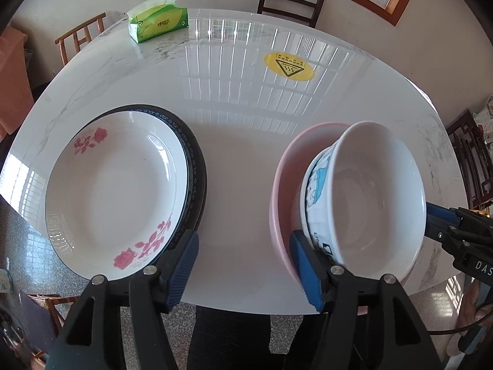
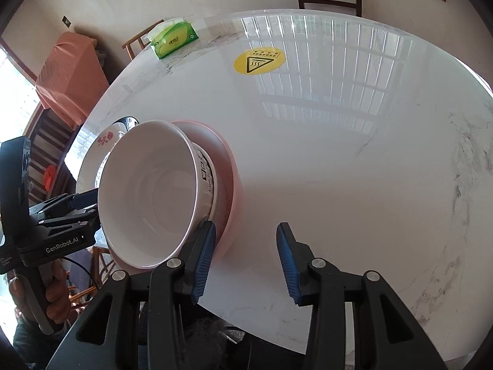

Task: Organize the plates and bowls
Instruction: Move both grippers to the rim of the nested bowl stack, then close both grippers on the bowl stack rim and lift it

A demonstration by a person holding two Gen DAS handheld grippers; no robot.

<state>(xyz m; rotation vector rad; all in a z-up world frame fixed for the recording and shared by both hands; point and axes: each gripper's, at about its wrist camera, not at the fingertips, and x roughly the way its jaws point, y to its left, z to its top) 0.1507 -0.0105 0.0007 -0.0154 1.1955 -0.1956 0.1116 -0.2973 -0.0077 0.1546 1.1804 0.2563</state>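
A: Glossy white marble-look table under window glare, wooden chairs ringed around it. Green tissue pack far ahead of both grippers, round yellow warning sticker nearer in.

B: Down by the left gripper, jaws parted wide, nothing between the pads, only bare tabletop in the gap. Rose-patterned white plate just outside its left finger, stacked on a dark-rimmed plate.

A: And off its right finger?

B: White bowl with blue cartoon print, tilted, nested in a pink bowl. Right pad close against the pink rim, whether touching, hard to say.

A: Over to the right gripper. Jaws partly apart, gripping nothing, empty table between them.

B: Same white bowl just beyond its left finger, leaning in the pink bowl. Finger beside the rim, not clamped on it. Other gripper's body showing at far left, a hand wrapped round its handle.
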